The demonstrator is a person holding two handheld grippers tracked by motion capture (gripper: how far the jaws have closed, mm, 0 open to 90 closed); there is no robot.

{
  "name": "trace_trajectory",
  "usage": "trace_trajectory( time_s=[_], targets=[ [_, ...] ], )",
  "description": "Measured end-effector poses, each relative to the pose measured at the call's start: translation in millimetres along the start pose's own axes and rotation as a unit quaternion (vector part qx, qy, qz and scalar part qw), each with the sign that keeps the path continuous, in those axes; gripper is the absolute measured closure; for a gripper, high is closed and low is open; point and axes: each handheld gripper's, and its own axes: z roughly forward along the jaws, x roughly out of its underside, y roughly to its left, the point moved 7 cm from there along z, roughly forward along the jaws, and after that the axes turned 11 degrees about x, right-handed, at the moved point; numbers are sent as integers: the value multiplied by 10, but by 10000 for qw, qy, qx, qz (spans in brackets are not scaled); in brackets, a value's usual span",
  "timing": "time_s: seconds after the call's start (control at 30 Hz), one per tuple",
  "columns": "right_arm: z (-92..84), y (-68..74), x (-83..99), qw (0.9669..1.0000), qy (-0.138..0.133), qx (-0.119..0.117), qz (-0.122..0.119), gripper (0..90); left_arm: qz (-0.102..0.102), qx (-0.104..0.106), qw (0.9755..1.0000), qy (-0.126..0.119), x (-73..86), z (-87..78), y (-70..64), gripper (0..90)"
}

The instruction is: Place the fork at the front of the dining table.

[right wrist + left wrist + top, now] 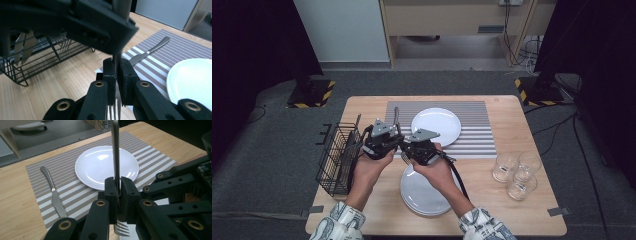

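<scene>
The fork [115,157] stands nearly upright above the worktop [512,210], caught between both tools at once: in the left gripper view our left tool [117,192] pinches its shaft, handle rising away from us over the white plate [97,167] and tines poking out below the jaws; in the right gripper view our right tool [116,75] is pressed together on the same shaft, tines again showing underneath. From the high view the two tools [384,137] [422,145] meet just in front of the striped placemat [472,130], so the fork hangs over the near edge of that mat, between the plate and the stack of plates [422,195] nearer us. Its long axis runs up and down, handle on top. The knife [53,195] already lies on the mat left of the plate; the wire basket [337,160] sits at the worktop's left edge. We judge this a hand-over, and neither hand is nearer, since both grip it
</scene>
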Motion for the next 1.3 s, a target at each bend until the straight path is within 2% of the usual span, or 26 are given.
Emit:
trace_trajectory(
  time_s=[0.2,0.33,0.47,0.53,0.63,0.83,1.3],
  targets=[
    [-39,-28,-11,10000,-31,2,-20,847,80,5,10000,17,-28,22,-55,864],
    [-62,-44,-11,10000,-73,-4,13,830,64,3,10000,28,-48,21,-71,865],
    [-84,-67,-8,9999,-98,-7,97,743,69,-13,10000,-7,-79,18,-92,865],
    [-79,-93,8,9999,-71,48,144,661,85,-7,10000,-3,-94,12,-95,865],
    [-72,-111,39,9998,-42,19,199,624,103,-5,9999,4,-109,12,-97,865],
    [-72,-121,113,9999,-24,44,131,551,74,-14,10000,-36,-125,4,-96,865],
    [3,-77,277,9998,132,-36,131,518,83,23,9999,-89,-186,-43,-131,865]
  ],
)
